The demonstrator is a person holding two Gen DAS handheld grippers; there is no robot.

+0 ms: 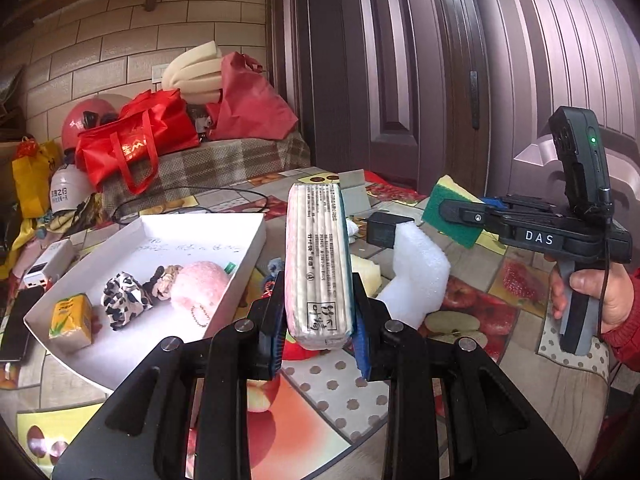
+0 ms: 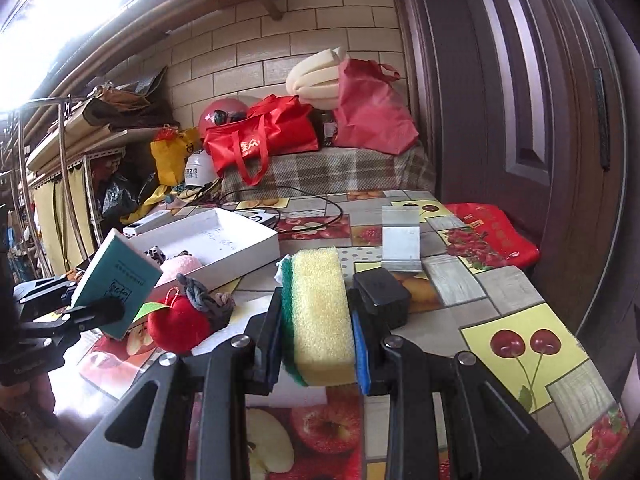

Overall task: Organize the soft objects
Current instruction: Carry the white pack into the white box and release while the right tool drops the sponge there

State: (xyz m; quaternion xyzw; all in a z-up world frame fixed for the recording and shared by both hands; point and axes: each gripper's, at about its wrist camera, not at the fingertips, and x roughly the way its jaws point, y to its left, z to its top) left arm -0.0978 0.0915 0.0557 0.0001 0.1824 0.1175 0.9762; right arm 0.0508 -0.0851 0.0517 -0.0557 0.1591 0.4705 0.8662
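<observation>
Nearest the left wrist camera, the left gripper (image 1: 318, 340) has its jaws clenched on a flat rectangular tissue pack with a teal face and pale printed edge (image 1: 318, 264), held up on edge above the desk with a fruit-patterned cover (image 1: 320, 384). The pack hides most of what lies straight behind it. In the right wrist view, the right gripper (image 2: 318, 350) grasps a yellow sponge with a green scouring layer (image 2: 318, 316), lifted off the desk. Just behind, a red plush apple (image 2: 178, 326) touches a grey knotted fabric piece (image 2: 206, 298), and a black box (image 2: 382, 296) sits by the right jaw. A white foam block (image 1: 416, 276) stands mid-desk. Farther left, the shallow white cardboard tray (image 1: 248, 248) holds a pink plush ball (image 1: 200, 288), a leopard-print scrunchie (image 1: 124, 294) and a small yellow carton (image 1: 72, 322); handwriting on its floor is illegible.
</observation>
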